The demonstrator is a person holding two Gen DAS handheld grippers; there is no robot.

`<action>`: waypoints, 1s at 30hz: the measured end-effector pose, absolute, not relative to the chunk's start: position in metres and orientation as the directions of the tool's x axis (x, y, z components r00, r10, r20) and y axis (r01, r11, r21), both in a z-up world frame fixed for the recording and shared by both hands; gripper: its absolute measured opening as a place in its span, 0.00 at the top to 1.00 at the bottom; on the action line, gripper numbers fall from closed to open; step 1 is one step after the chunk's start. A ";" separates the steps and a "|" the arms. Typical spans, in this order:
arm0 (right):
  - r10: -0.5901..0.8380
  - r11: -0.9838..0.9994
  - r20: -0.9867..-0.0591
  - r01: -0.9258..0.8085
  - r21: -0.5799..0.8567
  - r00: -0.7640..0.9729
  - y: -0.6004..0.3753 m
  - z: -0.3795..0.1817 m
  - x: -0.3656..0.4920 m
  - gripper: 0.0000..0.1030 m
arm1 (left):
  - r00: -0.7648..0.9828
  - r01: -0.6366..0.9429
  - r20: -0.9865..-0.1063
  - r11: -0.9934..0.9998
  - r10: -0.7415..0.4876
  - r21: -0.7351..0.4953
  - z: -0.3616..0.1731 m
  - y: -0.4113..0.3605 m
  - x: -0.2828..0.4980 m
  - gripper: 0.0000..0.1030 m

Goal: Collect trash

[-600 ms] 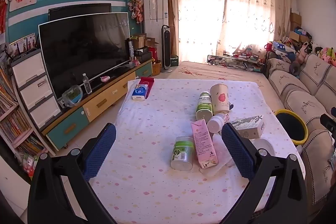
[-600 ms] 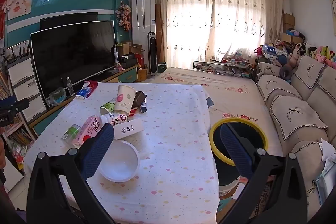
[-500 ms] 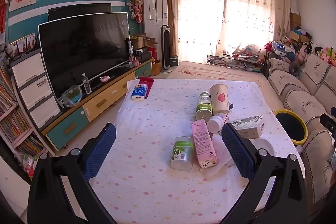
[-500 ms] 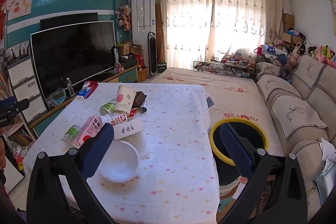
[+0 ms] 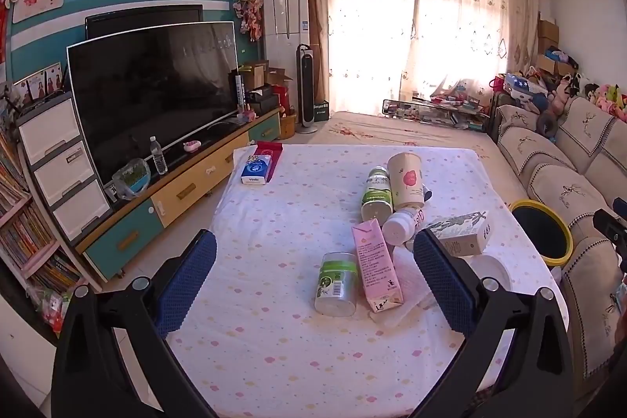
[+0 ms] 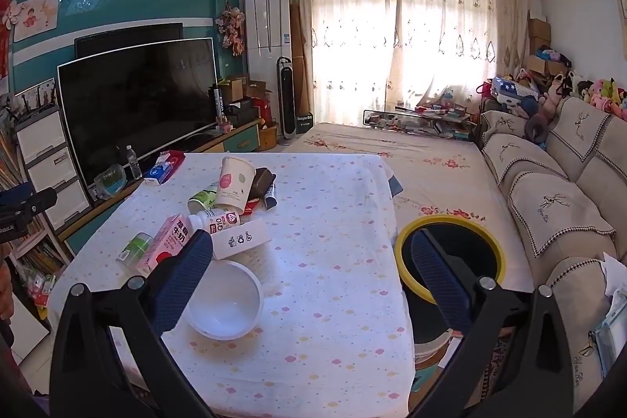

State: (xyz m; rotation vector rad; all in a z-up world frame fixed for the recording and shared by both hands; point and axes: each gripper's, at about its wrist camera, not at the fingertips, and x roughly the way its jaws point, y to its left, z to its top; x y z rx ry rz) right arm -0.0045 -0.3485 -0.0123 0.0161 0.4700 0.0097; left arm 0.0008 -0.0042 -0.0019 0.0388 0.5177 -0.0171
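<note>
Right wrist view alone shows white bowl whole; left view, clear jar whole. Both jaws wide, empty.

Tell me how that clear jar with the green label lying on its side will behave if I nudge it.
The clear jar lies on its round side, so it will probably roll. It looks empty, so likely light. The pink carton close beside it might stop it rolling that way.

white bowl: mostly hidden behind the near right finger
pink carton: near end covered by a finger
trash bin: base hidden
</note>
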 end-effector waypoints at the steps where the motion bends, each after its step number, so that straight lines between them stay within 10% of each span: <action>1: 0.013 1.000 -0.453 -0.005 0.019 0.891 -0.349 -0.013 -0.004 0.06 | 0.869 0.027 -0.495 0.999 -0.007 0.032 -0.002 -0.005 0.001 0.04; 30: 0.027 0.999 -0.465 -0.011 0.037 0.885 -0.348 -0.017 0.000 0.06 | 0.863 0.038 -0.506 0.999 -0.014 0.037 -0.007 -0.010 0.004 0.04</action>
